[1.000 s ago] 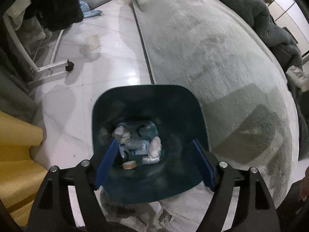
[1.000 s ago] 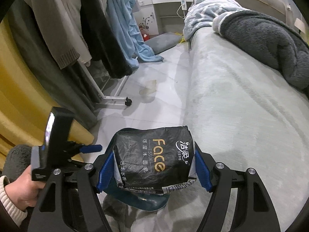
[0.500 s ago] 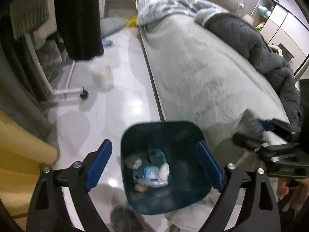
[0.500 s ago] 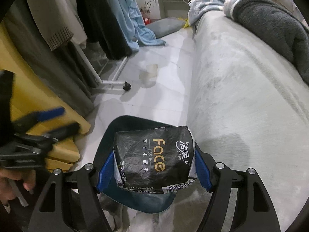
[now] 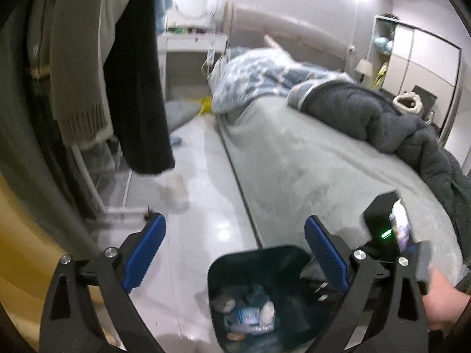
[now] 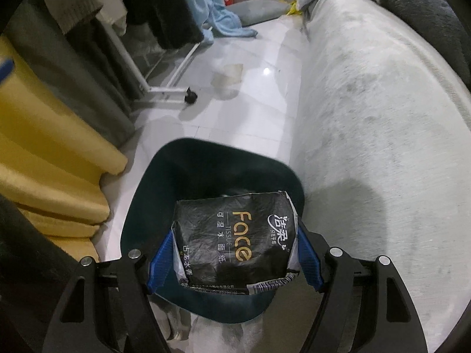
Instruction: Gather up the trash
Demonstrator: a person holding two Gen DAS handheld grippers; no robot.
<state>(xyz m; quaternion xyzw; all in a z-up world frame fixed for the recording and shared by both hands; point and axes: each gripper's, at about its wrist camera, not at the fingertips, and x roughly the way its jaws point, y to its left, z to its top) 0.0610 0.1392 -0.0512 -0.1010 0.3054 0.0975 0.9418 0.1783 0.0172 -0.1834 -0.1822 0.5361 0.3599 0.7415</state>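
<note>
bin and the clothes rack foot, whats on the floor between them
In the right wrist view, only bare white tile lies between the bin and the rack foot. The tissue pack sits in the right gripper over the bin.

The only readable writing stands on the black tissue pack (image 6: 235,238), seen in the right wrist view. Across its face, in large gold letters, runs the word "Face", with the smaller word "TISSUE" in thin gold capitals beside it. A white logo of Chinese characters, 洁柔, sits near one corner, with tiny white characters next to it that are too small to read. Further white Chinese lines read 可湿水面纸 and 古龙水香. Along the pack's crumpled white edge runs a barcode with small digits, too blurred to make out. The left wrist view shows no legible writing.
</note>
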